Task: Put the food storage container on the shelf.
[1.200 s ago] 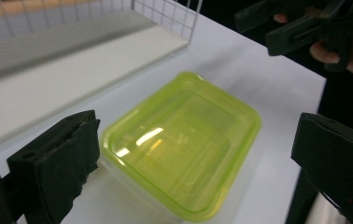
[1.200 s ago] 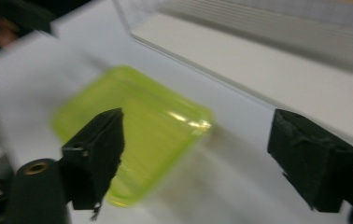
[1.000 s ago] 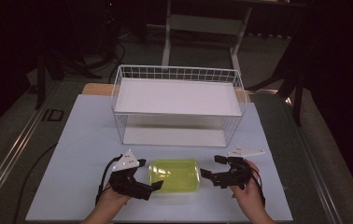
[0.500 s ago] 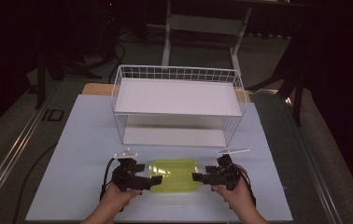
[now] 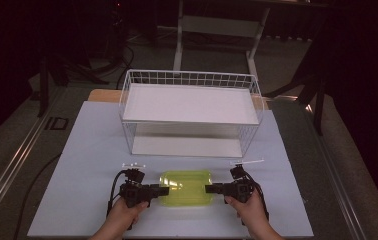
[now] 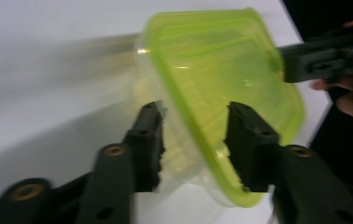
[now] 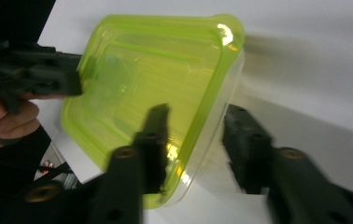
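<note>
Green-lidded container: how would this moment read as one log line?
green-lidded container | on white mat | left tool, right tool closing on its ends | wire basket behind

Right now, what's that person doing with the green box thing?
A person holds a tool in each hand and is grabbing a clear box with a green lid from both ends. The left tool and right tool have just been closing, each with one end of the box between its jaws. The box sits on the white table, in front of a wire basket.

The high view is dim, its surroundings sunk in darkness, with only the pale white tabletop lit from above. Both gripper views are brighter but motion-blurred; glare glints on the translucent yellow-green plastic container.
</note>
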`<state>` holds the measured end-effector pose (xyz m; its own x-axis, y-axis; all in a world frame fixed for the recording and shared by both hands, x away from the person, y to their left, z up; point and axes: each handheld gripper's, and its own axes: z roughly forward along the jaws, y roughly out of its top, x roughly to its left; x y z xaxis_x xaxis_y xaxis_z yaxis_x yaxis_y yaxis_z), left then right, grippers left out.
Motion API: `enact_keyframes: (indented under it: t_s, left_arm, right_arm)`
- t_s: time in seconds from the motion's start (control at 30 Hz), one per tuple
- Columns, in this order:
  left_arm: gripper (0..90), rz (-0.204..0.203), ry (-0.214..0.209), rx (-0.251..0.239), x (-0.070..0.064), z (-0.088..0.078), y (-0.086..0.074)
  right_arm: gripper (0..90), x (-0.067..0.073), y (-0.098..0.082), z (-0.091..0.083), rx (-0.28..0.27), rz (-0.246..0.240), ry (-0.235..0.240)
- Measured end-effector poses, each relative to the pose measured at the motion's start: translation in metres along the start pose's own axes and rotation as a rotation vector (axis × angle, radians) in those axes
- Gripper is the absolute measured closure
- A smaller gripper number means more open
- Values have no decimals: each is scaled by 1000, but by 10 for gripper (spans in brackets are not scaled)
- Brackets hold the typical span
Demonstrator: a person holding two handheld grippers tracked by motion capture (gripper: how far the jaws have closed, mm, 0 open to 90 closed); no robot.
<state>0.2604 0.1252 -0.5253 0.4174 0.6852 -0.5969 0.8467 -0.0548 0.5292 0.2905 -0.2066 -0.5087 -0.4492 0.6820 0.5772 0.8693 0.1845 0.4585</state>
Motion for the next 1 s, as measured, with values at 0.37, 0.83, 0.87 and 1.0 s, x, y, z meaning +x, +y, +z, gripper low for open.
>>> enact_keyframes:
  t_s: [0.37,0.83,0.87,1.0]
  left_arm:
    - [732,-17,2,-7,-6,-5,-3]
    - [800,10,35,-43,-19,-16,-3]
    - [801,13,33,-46,-20,-17,-1]
    - [801,28,37,-66,-25,-18,7]
  right_arm:
    - [749,0,-4,1,26,37,35]
    - [798,13,-6,-9,-12,-19,0]
    - [799,14,-5,-10,-23,-24,0]
    - [800,17,-1,-17,-68,-42,-11]
